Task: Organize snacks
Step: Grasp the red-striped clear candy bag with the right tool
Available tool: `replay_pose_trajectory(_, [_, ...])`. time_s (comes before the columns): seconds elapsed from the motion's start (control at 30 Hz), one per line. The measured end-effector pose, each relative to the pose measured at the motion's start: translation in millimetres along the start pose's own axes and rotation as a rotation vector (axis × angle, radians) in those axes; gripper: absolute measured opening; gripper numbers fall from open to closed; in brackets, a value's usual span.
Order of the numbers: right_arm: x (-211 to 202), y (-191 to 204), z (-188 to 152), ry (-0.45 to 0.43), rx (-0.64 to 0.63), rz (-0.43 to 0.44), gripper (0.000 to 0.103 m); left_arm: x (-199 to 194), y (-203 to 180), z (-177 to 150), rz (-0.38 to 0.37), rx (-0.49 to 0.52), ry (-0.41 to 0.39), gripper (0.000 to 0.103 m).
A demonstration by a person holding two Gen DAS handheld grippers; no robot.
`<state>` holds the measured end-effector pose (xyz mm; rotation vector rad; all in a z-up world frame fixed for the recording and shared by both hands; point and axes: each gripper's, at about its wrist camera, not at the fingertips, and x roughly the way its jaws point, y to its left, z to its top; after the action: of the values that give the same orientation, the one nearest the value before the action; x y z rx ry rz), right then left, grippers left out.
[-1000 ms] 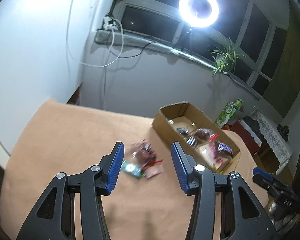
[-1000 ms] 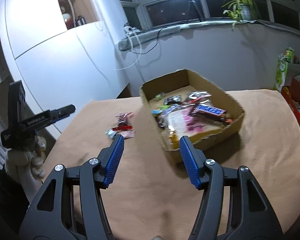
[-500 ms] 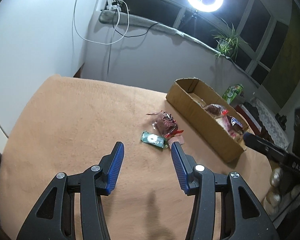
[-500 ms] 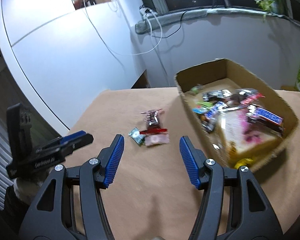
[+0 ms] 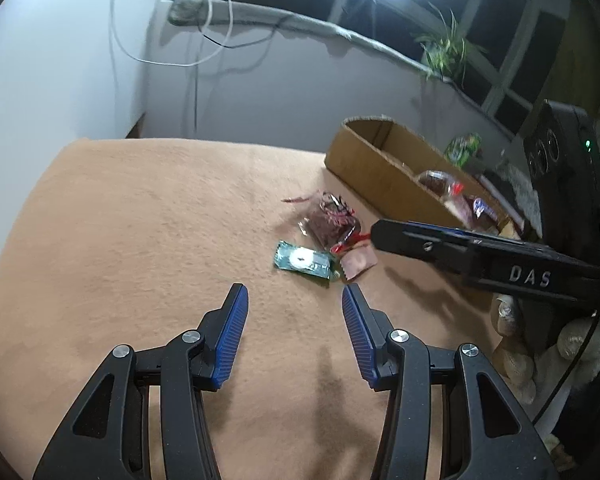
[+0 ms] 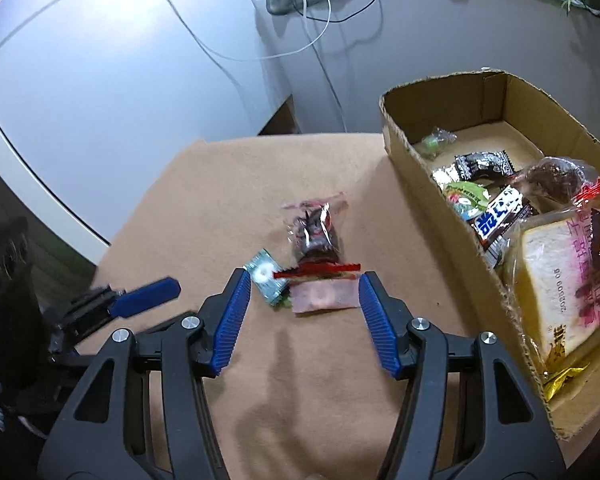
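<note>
The right gripper is held wide open and empty, its 2 blue pads set either side of the nearest loose snacks without touching them. Just between and beyond the pads a pink packet is seen, with a thin red strip lying across its far edge and a green packet touching it on the left. A little farther lies a dark crinkly bag. All 4 rest on the tan tablecloth, just beside the cardboard box to the right, which is already filled with bars, sweets and sliced bread.

These wrappers are judged light, thin, soft and slick; they are likely to crumple or slide under the pads. The pink packet is best pinched across its flat middle, low against the cloth, with gentle pressure.

The left gripper is also spread open and empty, held near the green packet, apart from it.
</note>
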<state>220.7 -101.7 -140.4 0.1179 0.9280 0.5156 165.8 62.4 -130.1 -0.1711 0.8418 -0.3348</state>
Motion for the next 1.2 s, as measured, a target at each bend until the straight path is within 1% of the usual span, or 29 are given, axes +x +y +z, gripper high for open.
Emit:
replay_pose_trajectory(0.07, [6.9, -1.8, -3.4, 0.003, -0.002, -0.001, 0.057, 4.7, -0.1, 0.9, 0.003, 0.004, 0.009, 0.048])
replay_pose_trajectory(0.1, [9.7, -4.5, -4.0, 0.002, 0.015, 0.010, 0.052, 6.4, 0.8, 1.9, 0.004, 0.000, 0.010, 0.048])
replay_pose_trajectory(0.17, [14.7, -12.0, -0.5, -0.008, 0.062, 0.021, 0.051, 8.8, 5.3, 4.0, 0.001, -0.018, 0.011, 0.048])
replay_pose_trajectory(0.27, [21.1, -14.7, 9.1, -0.016, 0.077, 0.029, 0.051, 13.1, 10.2, 7.4, 0.008, -0.018, 0.015, 0.048])
replay_pose_trajectory(0.47, [41.3, -9.4, 28.0, 0.027, 0.055, 0.019, 0.051, 27.0, 5.0, 9.9, -0.011, 0.034, 0.033, 0.048])
replay_pose_trajectory(0.6, [56.9, -11.5, 34.4, 0.059, 0.070, 0.008, 0.051, 43.5, -3.2, 11.5, -0.011, 0.093, 0.072, 0.048])
replay_pose_trajectory(0.63, [60.8, -12.5, 35.6, 0.067, 0.073, 0.002, 0.045, 46.4, -4.5, 12.3, -0.010, 0.103, 0.080, 0.048])
replay_pose_trajectory(0.7, [65.7, -15.9, 37.1, 0.073, 0.090, -0.004, 0.037, 52.2, -8.5, 14.6, -0.003, 0.137, 0.089, 0.051])
replay_pose_trajectory(0.73, [66.8, -18.6, 38.0, 0.070, 0.107, -0.001, 0.035, 54.2, -9.2, 15.2, -0.002, 0.145, 0.093, 0.054])
replay_pose_trajectory(0.87, [68.3, -20.6, 38.4, 0.065, 0.121, 0.006, 0.035, 62.1, -12.9, 18.4, 0.024, 0.180, 0.103, 0.054])
replay_pose_trajectory(1.03, [69.5, -20.4, 38.2, 0.061, 0.124, 0.010, 0.034, 66.6, -12.8, 20.9, 0.030, 0.189, 0.103, 0.054])
replay_pose_trajectory(1.07, [69.2, -20.7, 37.4, 0.061, 0.125, 0.012, 0.034, 67.4, -12.5, 21.1, 0.026, 0.187, 0.102, 0.053])
replay_pose_trajectory(1.1, [69.3, -21.0, 37.2, 0.060, 0.126, 0.013, 0.034, 66.7, -11.2, 20.7, 0.027, 0.183, 0.099, 0.050])
replay_pose_trajectory(1.17, [69.3, -22.3, 37.4, 0.059, 0.133, 0.018, 0.034, 66.3, -10.2, 21.5, 0.034, 0.176, 0.096, 0.039])
replay_pose_trajectory(1.2, [68.9, -22.6, 37.1, 0.057, 0.134, 0.021, 0.034, 66.0, -9.3, 22.0, 0.037, 0.170, 0.092, 0.038])
